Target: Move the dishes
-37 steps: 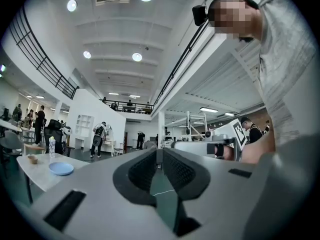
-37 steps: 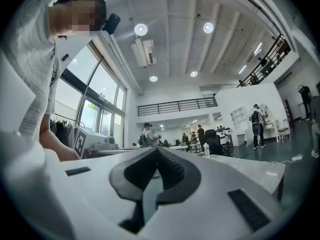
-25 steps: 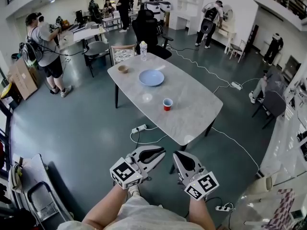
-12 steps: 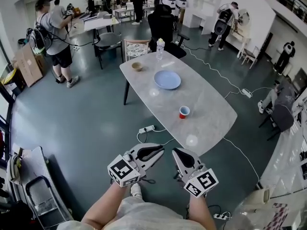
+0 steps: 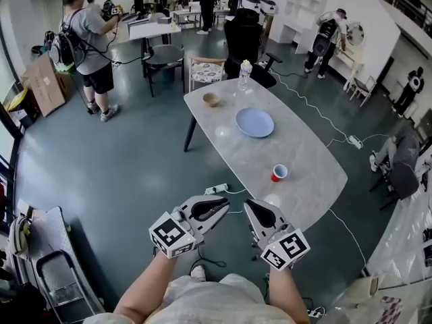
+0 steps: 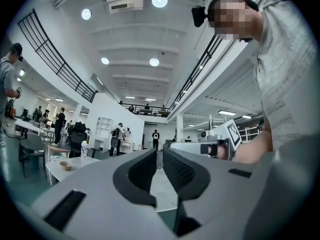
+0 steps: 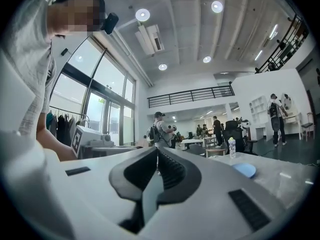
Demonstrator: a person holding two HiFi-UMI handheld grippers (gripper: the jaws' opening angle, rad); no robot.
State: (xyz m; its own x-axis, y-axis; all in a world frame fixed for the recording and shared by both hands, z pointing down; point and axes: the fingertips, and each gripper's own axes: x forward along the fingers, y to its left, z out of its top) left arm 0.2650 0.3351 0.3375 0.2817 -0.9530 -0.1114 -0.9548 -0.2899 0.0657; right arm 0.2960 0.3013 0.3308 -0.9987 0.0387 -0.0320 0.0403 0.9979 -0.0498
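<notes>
A pale marble table (image 5: pixel 307 181) stands ahead of me. On it are a blue plate (image 5: pixel 254 122), a small brown bowl (image 5: pixel 211 99), a red cup (image 5: pixel 279 173) and a clear bottle (image 5: pixel 245 75). My left gripper (image 5: pixel 226 210) and right gripper (image 5: pixel 248 204) hang side by side over the floor, short of the table's near end. Both hold nothing. The left gripper (image 6: pixel 160 153) shows only a thin slit between its tips, with the bowl (image 6: pixel 65 165) far off. The right gripper (image 7: pixel 157 151) has its tips touching, with the plate (image 7: pixel 244 170) at its right.
A white power strip (image 5: pixel 214 189) and cables lie on the floor by the table's near left side. A wooden chair (image 5: pixel 206 69) and a black office chair (image 5: pixel 243 36) stand at its far end. A person with a backpack (image 5: pixel 88 39) stands far left. A cart (image 5: pixel 47 268) is at lower left.
The table has slid right and a little nearer in the head view as I moved. Both grippers kept their pose, held low and close together.
</notes>
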